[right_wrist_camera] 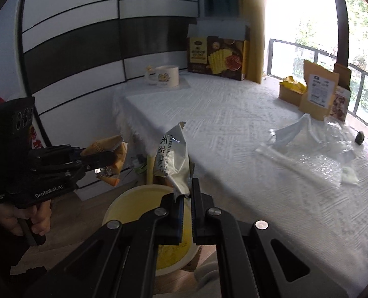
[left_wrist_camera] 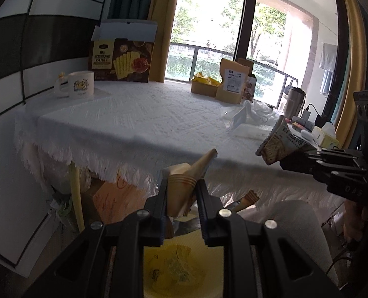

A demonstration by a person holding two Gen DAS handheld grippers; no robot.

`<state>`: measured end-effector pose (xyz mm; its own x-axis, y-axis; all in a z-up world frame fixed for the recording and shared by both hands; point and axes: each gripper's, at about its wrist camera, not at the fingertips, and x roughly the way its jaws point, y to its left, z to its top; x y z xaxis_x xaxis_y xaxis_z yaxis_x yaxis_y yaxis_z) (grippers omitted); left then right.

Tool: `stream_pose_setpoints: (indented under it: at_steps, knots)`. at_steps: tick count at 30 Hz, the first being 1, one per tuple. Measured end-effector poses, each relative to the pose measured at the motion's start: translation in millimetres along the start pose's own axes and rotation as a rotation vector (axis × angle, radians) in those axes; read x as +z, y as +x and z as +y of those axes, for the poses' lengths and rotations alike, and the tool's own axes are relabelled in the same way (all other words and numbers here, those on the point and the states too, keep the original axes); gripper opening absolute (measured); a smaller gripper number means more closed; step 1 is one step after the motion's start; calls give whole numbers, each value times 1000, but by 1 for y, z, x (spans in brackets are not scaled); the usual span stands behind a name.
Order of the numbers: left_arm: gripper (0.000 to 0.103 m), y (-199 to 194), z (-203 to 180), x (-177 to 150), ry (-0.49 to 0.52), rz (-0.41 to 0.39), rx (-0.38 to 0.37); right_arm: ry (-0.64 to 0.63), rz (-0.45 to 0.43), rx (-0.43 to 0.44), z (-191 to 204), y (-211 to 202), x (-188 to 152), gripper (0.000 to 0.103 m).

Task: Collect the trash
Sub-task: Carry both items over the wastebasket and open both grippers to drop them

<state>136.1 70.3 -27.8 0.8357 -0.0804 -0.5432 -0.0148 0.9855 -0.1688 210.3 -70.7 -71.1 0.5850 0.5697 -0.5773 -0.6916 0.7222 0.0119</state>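
My left gripper is shut on an orange-tan snack wrapper, held off the table's near edge above a yellow bin. It also shows in the right wrist view, with the wrapper. My right gripper is shut on a silver-and-white snack wrapper, held above the yellow bin. In the left wrist view that gripper holds the wrapper at the right. Crumpled clear plastic lies on the white tablecloth.
The table carries a cracker box, a white mug, a small box of yellow packets and a kraft pouch. A window with a railing is behind. Bags and clutter sit under the table.
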Motion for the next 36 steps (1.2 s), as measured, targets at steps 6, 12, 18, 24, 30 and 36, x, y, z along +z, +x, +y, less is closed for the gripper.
stream_pose_setpoints:
  at_steps: [6,12,18,24,30,36]
  knots:
    - [20,18,17,-28,-29,75,11,47,40,51,9,29,-19,4]
    - [20,41,34,-64,-69,183,36,54,138,97,26,70,-44,4]
    - [20,58,52,-89,-114,265,61,67,238,117,28,106,-58,4]
    - [22,74,61,-102,-155,326,67,88,300,130,27,131,-69,4]
    - [48,83,64,-102,-194,363,73,107,331,124,27,142,-70,31]
    - [59,72,63,-92,-184,306,76,118,315,126,21,136,-69,34]
